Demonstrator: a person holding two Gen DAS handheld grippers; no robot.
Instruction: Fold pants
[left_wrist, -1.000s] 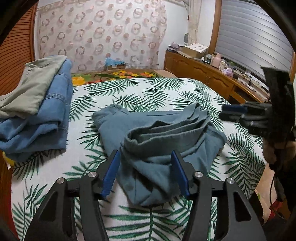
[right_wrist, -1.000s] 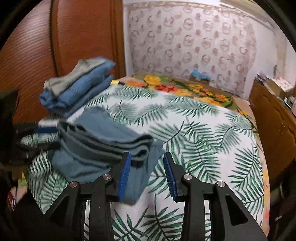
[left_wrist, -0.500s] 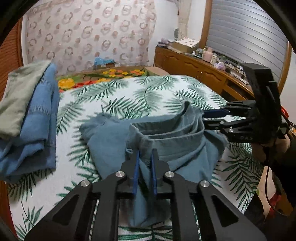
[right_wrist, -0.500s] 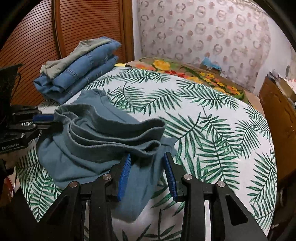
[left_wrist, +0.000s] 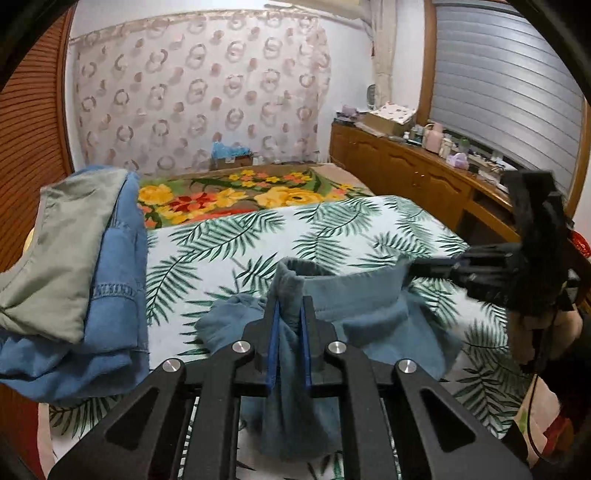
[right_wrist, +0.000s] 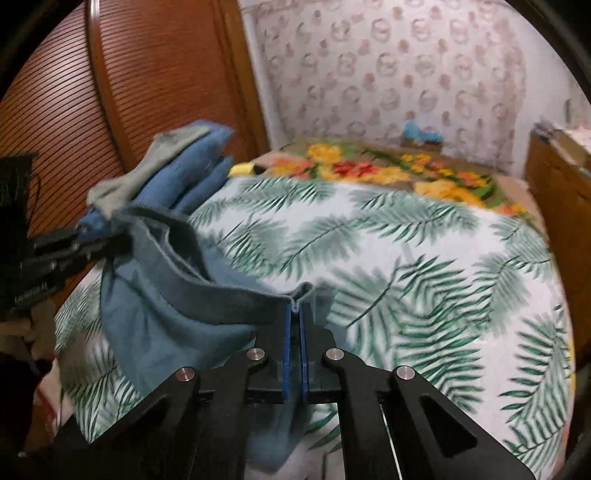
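Observation:
Teal-blue pants (left_wrist: 369, 314) lie bunched on the palm-leaf bedsheet (left_wrist: 229, 236), with the waistband raised and stretched between my two grippers. In the left wrist view my left gripper (left_wrist: 289, 308) is shut on one end of the waistband. My right gripper (left_wrist: 415, 266) bites the other end at the right. In the right wrist view my right gripper (right_wrist: 294, 308) has its jaws closing tight, the pads pressing a fold of the pants (right_wrist: 166, 306). My left gripper (right_wrist: 120, 242) holds the far end at the left. The legs hang and pool below.
A stack of folded clothes (left_wrist: 74, 266), denim under grey-green cloth, sits at the bed's left side (right_wrist: 177, 166). A floral blanket (left_wrist: 240, 195) covers the far end. A wooden cabinet (left_wrist: 406, 177) with clutter runs along the right. A slatted wooden door (right_wrist: 129, 92) stands at the left.
Both grippers were open around the bunched pants. The left shut on the waistband first, then the right. The waistband has risen off the bed and now stretches between them.

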